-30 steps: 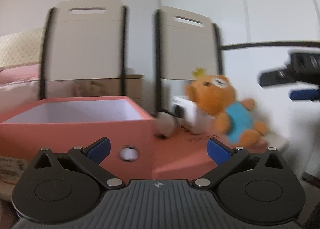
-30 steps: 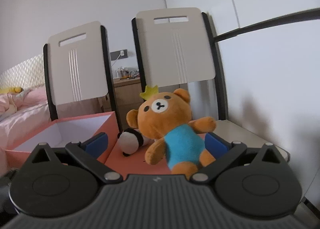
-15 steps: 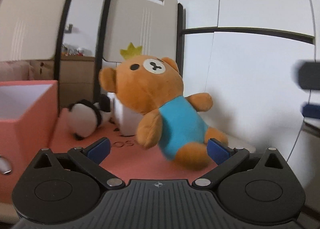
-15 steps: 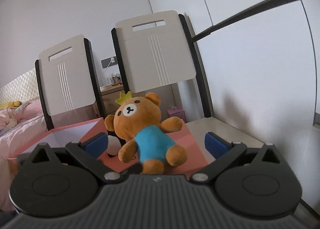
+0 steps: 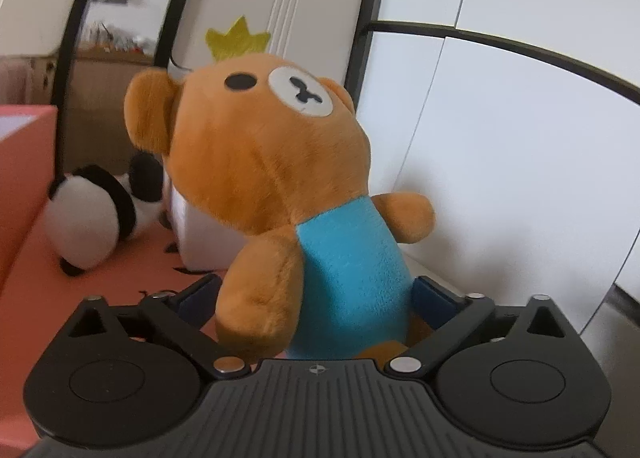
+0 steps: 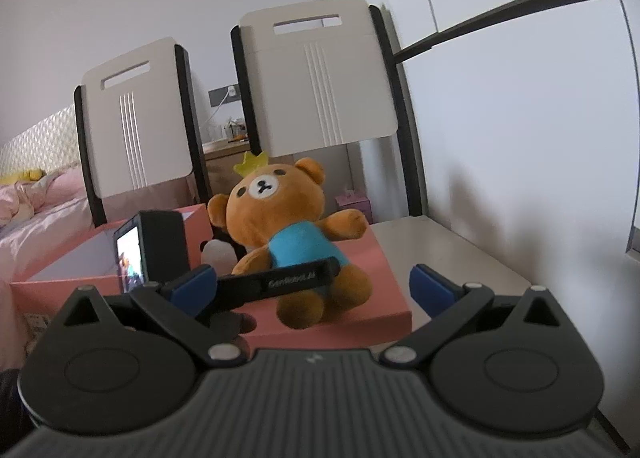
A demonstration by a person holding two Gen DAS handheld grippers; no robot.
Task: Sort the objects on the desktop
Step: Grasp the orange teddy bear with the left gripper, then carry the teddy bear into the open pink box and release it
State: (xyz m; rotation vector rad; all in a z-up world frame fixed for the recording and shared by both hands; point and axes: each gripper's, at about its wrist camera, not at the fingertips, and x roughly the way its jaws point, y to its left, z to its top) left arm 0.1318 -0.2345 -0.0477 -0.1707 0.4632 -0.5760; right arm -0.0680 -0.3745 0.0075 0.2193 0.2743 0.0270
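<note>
The left wrist view fills with the teddy bear, its blue belly between the blue pads of the left hand-held gripper, whose jaws have just been closing around it; whether the pads press the plush I cannot tell. At 9 o'clock of the bear lies a panda toy, before a white box. Only the right wrist view shows the setting: the bear sits on a pink lid on the desk, the open pink box at 9 o'clock, bare desk at 3 o'clock up to the white wall. The right hand-held gripper stands wide, empty, near the lid's front edge.
</note>
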